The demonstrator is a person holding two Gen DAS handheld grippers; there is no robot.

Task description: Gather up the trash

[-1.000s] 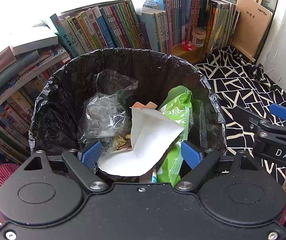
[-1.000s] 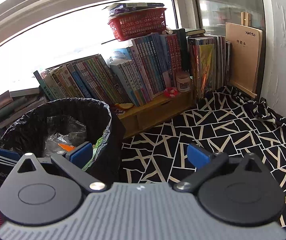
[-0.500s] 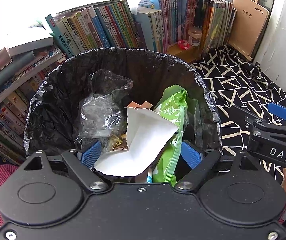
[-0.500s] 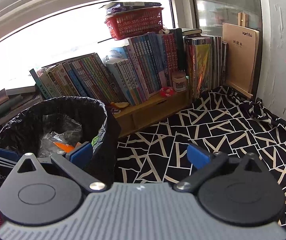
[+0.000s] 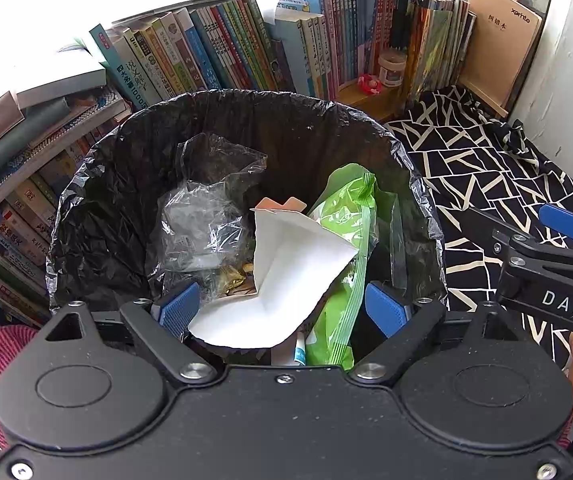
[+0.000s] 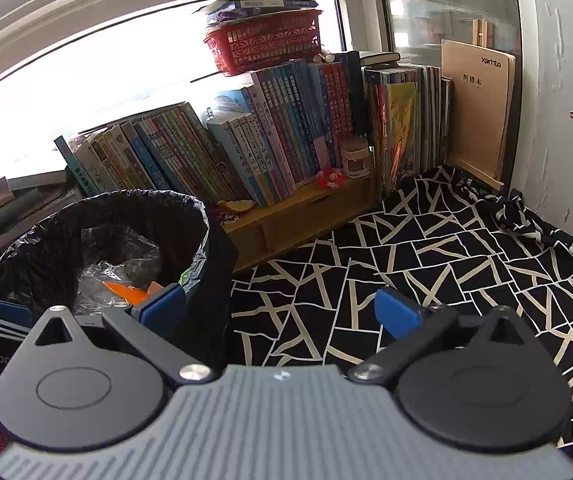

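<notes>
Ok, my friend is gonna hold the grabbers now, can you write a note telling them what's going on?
Left gripper: open, holding nothing, poised above the trash bin.
Right gripper: open, holding nothing, over the patterned cloth, just right of the bin.
In the bin's black liner: white paper, green wrapper, clear plastic bag, an orange scrap.
Done: that trash is already inside the bin.
Left: no loose trash shows on the cloth in either view. Check the areas outside the frames before you stop.
</notes>
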